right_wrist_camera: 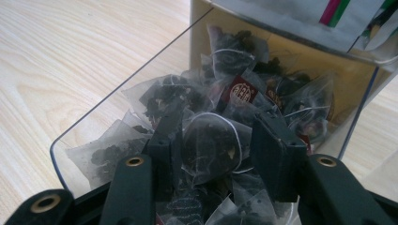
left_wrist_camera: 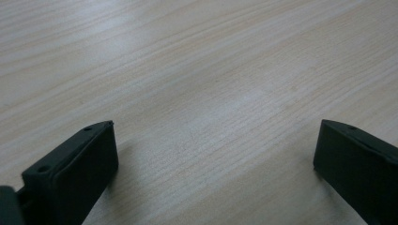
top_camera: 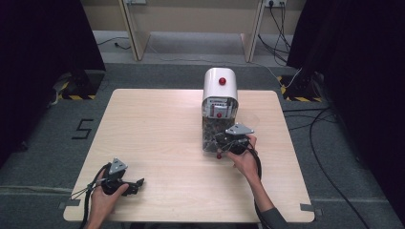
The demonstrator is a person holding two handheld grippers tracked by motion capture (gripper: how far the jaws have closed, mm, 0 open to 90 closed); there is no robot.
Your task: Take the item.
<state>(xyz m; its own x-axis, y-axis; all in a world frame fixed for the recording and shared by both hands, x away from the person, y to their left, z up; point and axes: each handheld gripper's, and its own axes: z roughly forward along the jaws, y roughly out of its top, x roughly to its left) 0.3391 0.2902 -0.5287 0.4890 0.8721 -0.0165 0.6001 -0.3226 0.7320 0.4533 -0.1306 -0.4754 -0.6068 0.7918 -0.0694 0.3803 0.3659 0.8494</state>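
Right gripper dips into the clear bin, jaws gripping a tea bag

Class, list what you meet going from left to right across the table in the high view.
Left gripper held over bare light wooden table → white dispenser with red knob → right gripper in its clear tea-bag tray.

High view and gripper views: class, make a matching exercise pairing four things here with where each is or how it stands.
Things:
1. left gripper
2. right gripper
3. tea bags
4. red knob

Places or states:
A. piled in the clear bin
B. on top of the white dispenser
C. jaws wide apart over bare table
D. jaws either side of one tea bag

Pairs: 1-C, 2-D, 3-A, 4-B
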